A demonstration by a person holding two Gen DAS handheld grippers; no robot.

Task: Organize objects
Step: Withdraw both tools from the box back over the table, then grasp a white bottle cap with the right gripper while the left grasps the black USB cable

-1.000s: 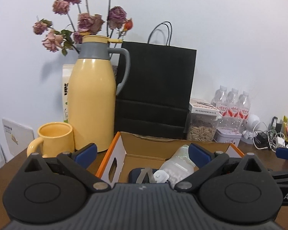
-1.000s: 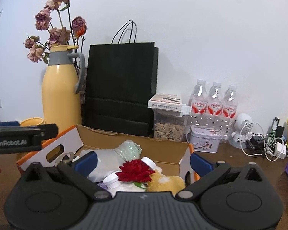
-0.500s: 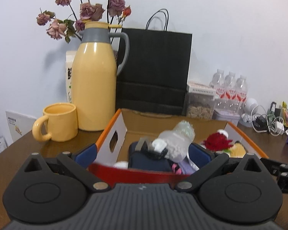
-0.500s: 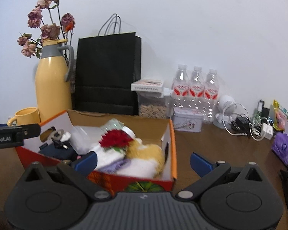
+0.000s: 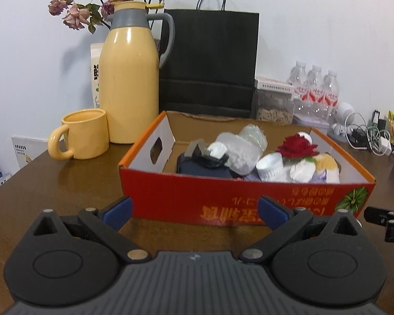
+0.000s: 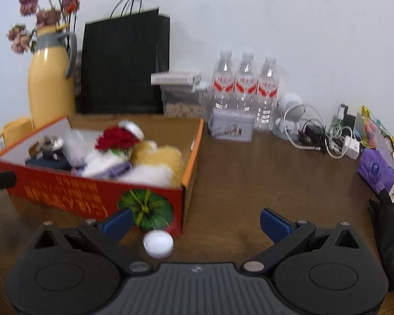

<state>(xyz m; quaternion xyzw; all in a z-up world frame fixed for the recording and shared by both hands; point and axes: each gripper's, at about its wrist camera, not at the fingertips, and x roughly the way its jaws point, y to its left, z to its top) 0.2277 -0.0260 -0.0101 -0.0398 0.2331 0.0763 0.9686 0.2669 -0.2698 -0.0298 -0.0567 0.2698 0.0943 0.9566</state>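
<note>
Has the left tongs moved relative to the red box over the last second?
Yes. The left tongs backed away toward the person: the red box, earlier under the camera, now lies wholly ahead, its front wall visible.

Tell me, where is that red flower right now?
In the left wrist view the red flower lies inside the orange cardboard box, toward its right side, on top of white cups and beside the crumpled plastic bottle.

Both grippers withdrawn from the box

The left gripper (image 5: 194, 207) and right gripper (image 6: 195, 221) have backed away from the cardboard box (image 5: 223, 197), whose red front wall is now in full view. A white cap (image 6: 158, 243) now shows before the right gripper.
</note>
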